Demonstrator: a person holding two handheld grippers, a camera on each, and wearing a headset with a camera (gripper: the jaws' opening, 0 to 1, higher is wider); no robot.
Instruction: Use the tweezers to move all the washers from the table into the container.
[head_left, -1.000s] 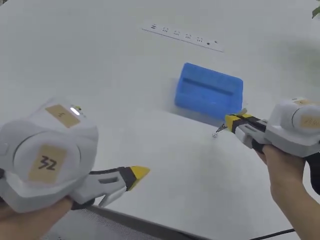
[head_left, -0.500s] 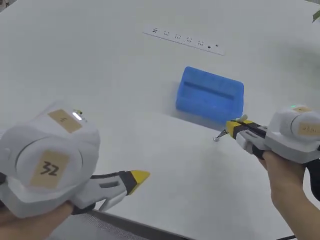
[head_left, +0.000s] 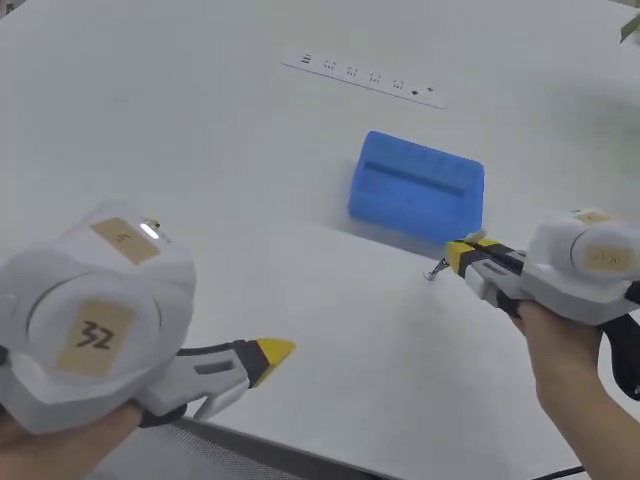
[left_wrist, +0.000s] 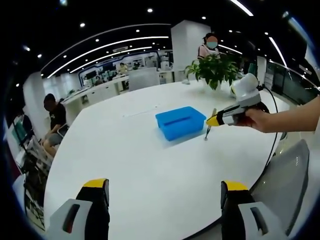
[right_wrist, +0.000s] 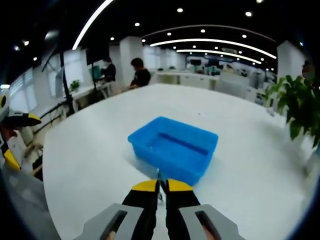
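At the near left edge of the white surface, the left tongs were held low with the jaws spread wide. Nothing was held between them, and they were well apart from the work.

Farther right, near the middle, the blue container was set on the surface. Its long side was turned across the way the right tongs pointed. No washers could be made out inside it.

Just in front of its near wall, the thin tweezers were pointed down, with the tip at the surface. Whether a washer was pinched at that tip could not be told, because it was too small to see.

On the right, the right tongs were pressed shut on the back end of the tweezers.

The container was found just beyond the tweezers' tip, straight ahead and a little higher. The right tongs were much nearer to it than the left tongs. A short lift forward over the near wall was judged to be what the next move would need, if a washer was held.
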